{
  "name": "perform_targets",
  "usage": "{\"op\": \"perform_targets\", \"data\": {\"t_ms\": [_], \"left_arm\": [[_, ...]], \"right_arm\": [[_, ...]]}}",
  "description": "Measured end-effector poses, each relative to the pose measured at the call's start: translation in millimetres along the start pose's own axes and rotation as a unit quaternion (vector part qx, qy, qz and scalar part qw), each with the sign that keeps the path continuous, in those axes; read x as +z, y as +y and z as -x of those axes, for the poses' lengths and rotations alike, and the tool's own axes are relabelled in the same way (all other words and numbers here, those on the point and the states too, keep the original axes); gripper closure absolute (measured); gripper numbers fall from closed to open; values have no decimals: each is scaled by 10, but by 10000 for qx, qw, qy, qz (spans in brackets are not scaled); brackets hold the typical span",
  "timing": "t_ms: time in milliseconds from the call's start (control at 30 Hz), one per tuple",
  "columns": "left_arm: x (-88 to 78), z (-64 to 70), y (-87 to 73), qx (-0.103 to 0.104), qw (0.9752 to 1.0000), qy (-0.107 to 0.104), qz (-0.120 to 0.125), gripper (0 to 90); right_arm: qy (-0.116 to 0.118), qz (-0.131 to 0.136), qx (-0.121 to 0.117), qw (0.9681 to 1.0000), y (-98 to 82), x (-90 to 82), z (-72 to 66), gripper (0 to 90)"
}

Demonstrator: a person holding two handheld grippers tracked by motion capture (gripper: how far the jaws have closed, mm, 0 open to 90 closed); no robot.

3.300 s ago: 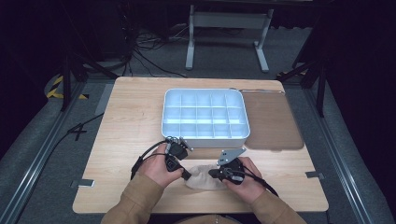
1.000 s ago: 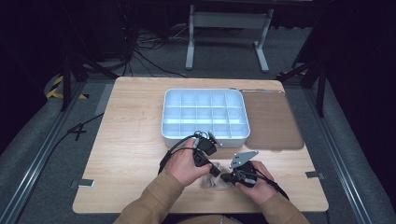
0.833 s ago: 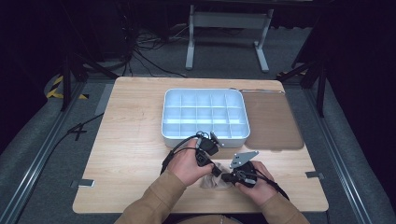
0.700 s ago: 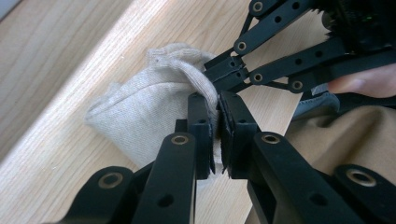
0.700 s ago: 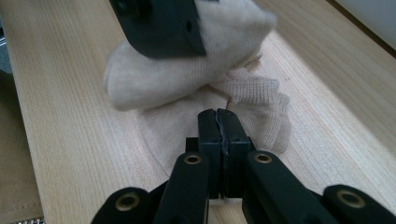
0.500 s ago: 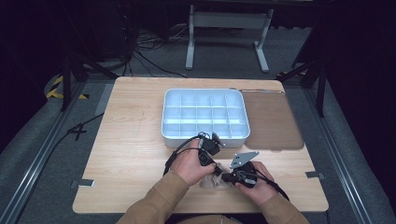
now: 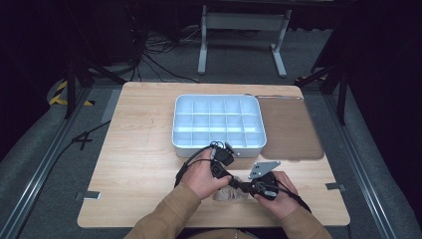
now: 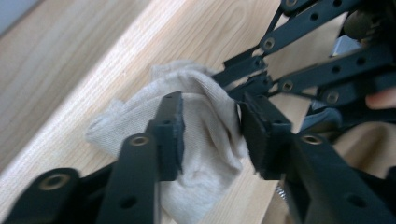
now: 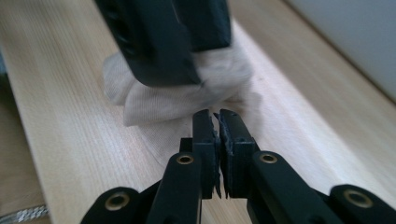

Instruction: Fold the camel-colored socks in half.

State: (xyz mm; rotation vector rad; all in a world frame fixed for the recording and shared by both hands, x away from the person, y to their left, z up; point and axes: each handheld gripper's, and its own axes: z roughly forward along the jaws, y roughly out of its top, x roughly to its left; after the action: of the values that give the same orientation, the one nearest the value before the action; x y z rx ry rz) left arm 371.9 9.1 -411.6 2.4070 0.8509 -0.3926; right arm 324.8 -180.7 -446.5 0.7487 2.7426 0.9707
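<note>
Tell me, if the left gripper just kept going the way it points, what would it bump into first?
Probably the beige cloth: it already lies bunched between the left gripper's jaws, which have just been opening. Behind it is the right gripper.

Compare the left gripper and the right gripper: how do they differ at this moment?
The left gripper has its jaws apart, having just been opening, with the beige cloth bunched between them; the right gripper has its jaws nearly together, with a thin edge of cloth pinched between them. In the high view the left gripper sits nearer the white tray than the right gripper. Both are black and work the same cloth on the wooden table.
</note>
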Motion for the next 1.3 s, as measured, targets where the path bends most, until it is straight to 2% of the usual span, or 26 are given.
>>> {"op": "perform_targets", "data": {"t_ms": [67,133,233,300,367,400,500,633,733,900,1100,1133,1233,1300], "left_arm": [[-69,3,-35,13,9999,-47,147,539],[-152,-6,-81,22,9997,10,254,531],[-270,-35,-152,-43,9991,127,399,532],[-338,-64,-205,-93,9988,186,439,542],[-405,-100,-282,-63,9985,321,437,556],[-405,-100,-282,-63,9985,321,437,571],[-435,-122,-357,-83,9984,409,374,607],[-412,-154,-436,-169,9983,492,263,652],[-403,-166,-462,-159,9984,513,198,685],[-430,-163,-468,-100,9978,567,336,724],[-415,-132,-392,201,9971,601,421,773],[-397,-111,-370,228,9967,583,513,784],[-320,-55,-294,511,9955,565,572,835],[-232,-32,-246,732,9945,542,510,856]], "right_arm": [[-109,51,62,9999,18,-139,32,862],[-193,147,148,9996,40,-263,53,869],[-223,329,130,9991,88,-379,45,874],[-151,451,68,9988,140,-404,9,875],[-64,524,-9,9986,194,-386,-47,873],[-64,524,-9,9986,194,-386,-47,873],[112,602,-199,9979,302,-280,-159,873],[326,525,-354,9975,368,-131,-250,865],[340,399,-471,9975,386,-8,-278,842],[282,275,-465,9981,356,38,-234,836],[212,110,-374,9990,261,15,-171,837],[218,110,-357,9991,245,7,-163,832],[158,125,-337,9992,200,-7,-148,823],[128,121,-314,9994,170,-11,-141,818]]}}
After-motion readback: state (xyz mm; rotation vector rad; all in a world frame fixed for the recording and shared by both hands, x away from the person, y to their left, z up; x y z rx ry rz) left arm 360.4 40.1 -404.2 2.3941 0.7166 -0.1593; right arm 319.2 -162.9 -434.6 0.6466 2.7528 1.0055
